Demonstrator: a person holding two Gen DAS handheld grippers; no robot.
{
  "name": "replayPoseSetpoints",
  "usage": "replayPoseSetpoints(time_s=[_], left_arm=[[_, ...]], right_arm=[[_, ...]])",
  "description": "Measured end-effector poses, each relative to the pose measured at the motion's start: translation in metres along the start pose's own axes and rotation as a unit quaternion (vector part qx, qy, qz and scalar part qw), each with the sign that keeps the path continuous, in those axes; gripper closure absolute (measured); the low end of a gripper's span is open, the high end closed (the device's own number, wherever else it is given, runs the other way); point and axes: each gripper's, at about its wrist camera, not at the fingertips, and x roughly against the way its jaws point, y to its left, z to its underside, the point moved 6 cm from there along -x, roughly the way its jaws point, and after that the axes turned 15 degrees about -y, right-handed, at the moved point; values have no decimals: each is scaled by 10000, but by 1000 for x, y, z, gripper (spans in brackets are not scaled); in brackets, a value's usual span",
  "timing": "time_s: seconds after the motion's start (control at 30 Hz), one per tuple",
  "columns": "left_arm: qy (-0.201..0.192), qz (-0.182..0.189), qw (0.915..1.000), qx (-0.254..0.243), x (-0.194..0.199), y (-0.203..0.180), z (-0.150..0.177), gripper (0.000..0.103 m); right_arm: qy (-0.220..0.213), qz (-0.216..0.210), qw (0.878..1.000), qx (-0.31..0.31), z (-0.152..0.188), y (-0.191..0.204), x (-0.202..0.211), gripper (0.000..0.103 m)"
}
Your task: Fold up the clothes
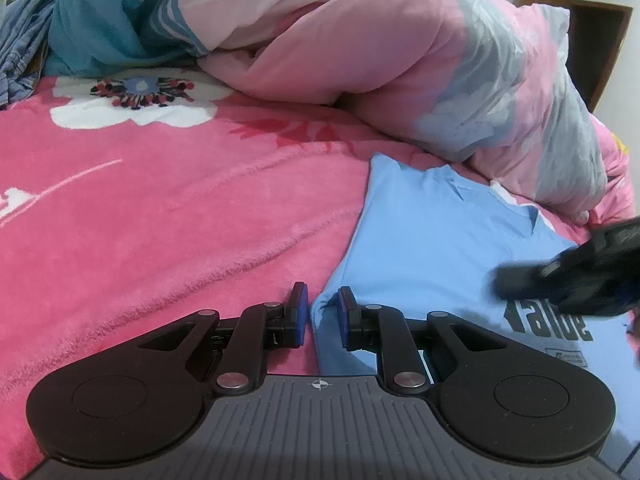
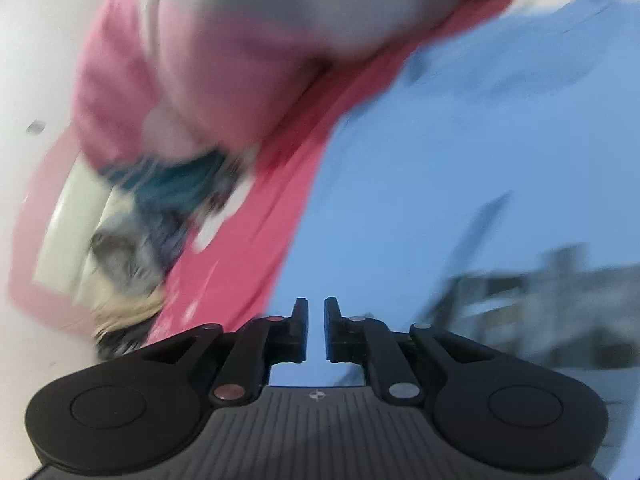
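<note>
Left hand-held gripper (image 1: 320,312), jaws narrowly apart and empty, straddles the blue shirt's (image 1: 432,240) near-left corner; shirt extends rightward.

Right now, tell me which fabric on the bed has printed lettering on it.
The light blue T-shirt, lying flat on the pink blanket, carries dark lettering near its lower right. The pink and grey quilt behind it shows only floral shapes.

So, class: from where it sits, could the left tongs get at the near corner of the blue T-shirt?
Probably yes. The left tongs sit right at the blue T-shirt corner on the pink blanket, slightly parted, with nothing between; the right tongs are off to the side.
</note>
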Motion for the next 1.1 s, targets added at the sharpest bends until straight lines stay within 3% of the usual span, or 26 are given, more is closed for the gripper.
replayPoseSetpoints(time_s=[0.1, 0.23, 0.3, 0.47, 0.57, 0.63, 0.8, 0.9, 1.0, 1.1], left_arm=[[23, 40, 9999, 90, -1, 2, 0, 86], [42, 48, 9999, 83, -1, 2, -1, 86], [48, 41, 10000, 65, -1, 2, -1, 86], [32, 49, 10000, 60, 0, 2, -1, 86], [22, 74, 9999, 99, 0, 3, 0, 86], [23, 96, 9998, 162, 0, 4, -1, 86], [13, 126, 9996, 244, 0, 4, -2, 86], [19, 225, 9981, 580, 2, 10, -2, 86], [24, 202, 9965, 816, 4, 13, -5, 86], [32, 119, 9959, 896, 12, 4, -11, 85]], right_arm=[[415, -80, 9975, -562, 25, -27, -15, 99], [505, 1, 9953, -831, 23, -41, 19, 95], [345, 28, 9969, -705, 8, -33, 24, 92], [-313, -134, 9955, -880, -46, -37, -23, 91], [-874, 469, 9873, -1242, -68, -83, -28, 97], [-1461, 410, 9689, -1952, -76, -110, 3, 95], [-2395, 563, 9422, -2273, -59, -145, 134, 86], [-2864, 512, 9230, -2517, -34, -168, 224, 76], [-3299, 716, 9027, -2666, -8, -205, 310, 75], [-3653, 1018, 8765, -2964, 6, -243, 363, 75]])
